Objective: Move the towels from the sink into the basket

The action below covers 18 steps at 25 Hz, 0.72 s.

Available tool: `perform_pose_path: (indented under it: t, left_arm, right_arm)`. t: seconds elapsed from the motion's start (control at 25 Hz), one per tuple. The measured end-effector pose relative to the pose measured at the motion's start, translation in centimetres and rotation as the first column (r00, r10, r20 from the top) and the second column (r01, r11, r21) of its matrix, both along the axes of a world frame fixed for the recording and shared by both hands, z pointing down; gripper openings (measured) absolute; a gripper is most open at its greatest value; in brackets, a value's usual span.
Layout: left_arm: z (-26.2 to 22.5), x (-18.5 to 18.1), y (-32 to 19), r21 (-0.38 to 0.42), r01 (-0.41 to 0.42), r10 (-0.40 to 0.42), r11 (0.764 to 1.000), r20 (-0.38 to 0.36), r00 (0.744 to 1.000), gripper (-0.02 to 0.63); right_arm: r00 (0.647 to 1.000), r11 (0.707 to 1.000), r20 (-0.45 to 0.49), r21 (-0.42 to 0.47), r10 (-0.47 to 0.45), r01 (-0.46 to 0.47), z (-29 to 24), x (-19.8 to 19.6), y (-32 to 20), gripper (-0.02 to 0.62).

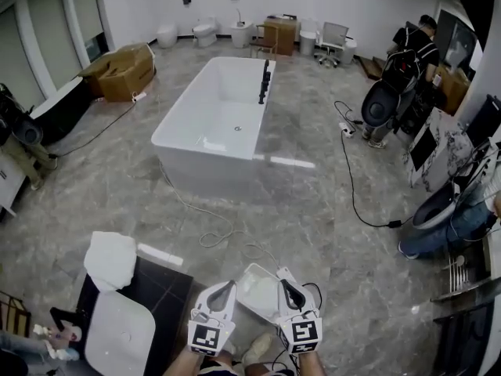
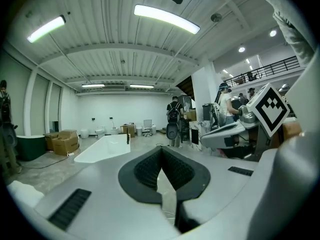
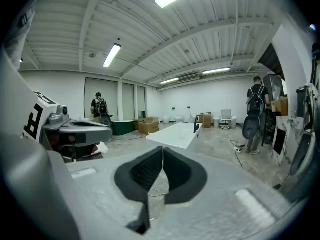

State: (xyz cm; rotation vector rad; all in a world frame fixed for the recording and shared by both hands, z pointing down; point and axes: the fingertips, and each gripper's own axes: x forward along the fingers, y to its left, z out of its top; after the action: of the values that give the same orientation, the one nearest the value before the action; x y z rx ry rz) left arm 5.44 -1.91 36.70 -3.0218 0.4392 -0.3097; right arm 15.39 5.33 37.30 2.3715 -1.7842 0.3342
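A crumpled white towel [image 1: 109,258] lies on the black counter [image 1: 160,288] at the far end of a white sink basin [image 1: 119,339], at the lower left of the head view. A white open container [image 1: 254,287] sits on the floor between and under my two grippers. My left gripper [image 1: 227,287] and right gripper [image 1: 283,285] are held side by side, raised and pointing out across the room. In the left gripper view the left gripper [image 2: 161,151] has its jaws shut with nothing between them. The right gripper [image 3: 162,151] is shut and empty too.
A white bathtub [image 1: 219,116] stands in the middle of the grey stone floor, with cardboard boxes [image 1: 121,69] beyond it at the left. A person with a backpack [image 1: 407,61] stands at the far right. A black cable [image 1: 352,186] runs across the floor.
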Motion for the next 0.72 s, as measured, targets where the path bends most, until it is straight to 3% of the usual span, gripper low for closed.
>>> perform_pose_path:
  t: [0.36,0.72]
  left_arm:
    - [-4.1,-3.8,3.3,0.003,0.037,-0.037,0.999,-0.028,0.999,0.009]
    - [-5.0,-5.6,6.0,0.003,0.030,-0.029,1.000,-0.035,0.999,0.008]
  right_arm:
    - [0.999,0.998,-0.035,0.052,-0.027,0.029,-5.8,-3.0,4.0,0.002]
    - [0.999,0.997,-0.048,0.073,-0.026,0.029,-6.9,-4.2,6.2,0.002]
